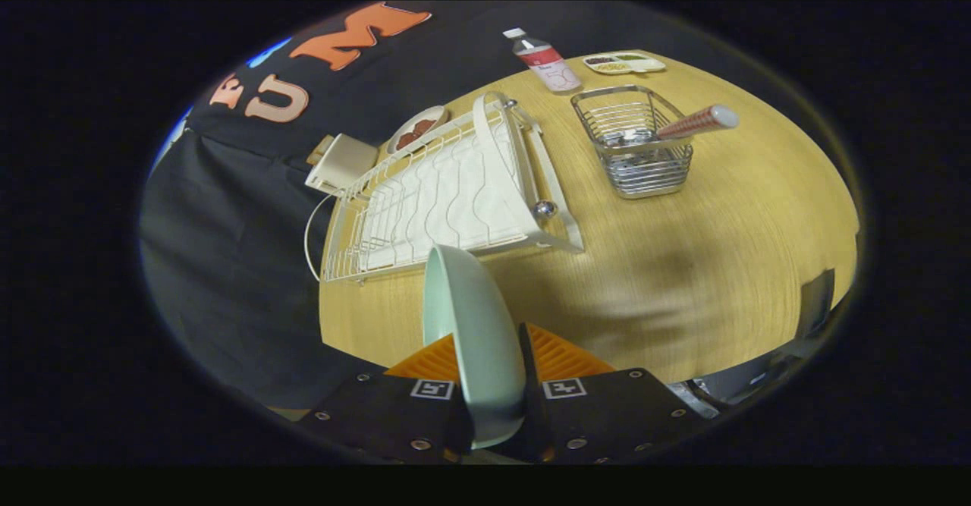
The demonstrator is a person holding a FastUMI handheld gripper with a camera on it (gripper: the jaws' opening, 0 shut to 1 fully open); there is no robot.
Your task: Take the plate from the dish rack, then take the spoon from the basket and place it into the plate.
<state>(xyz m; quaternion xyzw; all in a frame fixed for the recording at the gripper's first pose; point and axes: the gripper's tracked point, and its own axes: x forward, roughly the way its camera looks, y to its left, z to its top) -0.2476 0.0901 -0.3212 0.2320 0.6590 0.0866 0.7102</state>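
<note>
**Plate held on edge, clear of the rack**

The gripper [491, 373] had its fingers closed on the plate [472, 339], one pressing each face. The plate stood on edge between them, rim toward the camera, its long axis running from the fingers up toward the rack [440, 195]. Its top rim reached the rack's near edge in the view; whether it touched could not be told.

The rack lay on the table [683, 263], with a drip tray under its wires and no dishes in its slots. Right of the rack, a little apart, stood the wire basket [633, 142]. The spoon [694, 123] leaned in the basket, its bowl down inside, its handle pointing up and away from the rack over the basket's rim.

Beyond the basket, farther from the rack, stood a bottle [546, 62] and a small tray [623, 62] of food. Behind the rack sat a white box [341, 163] and a dish [416, 130], just beside the rack's far edge.
</note>
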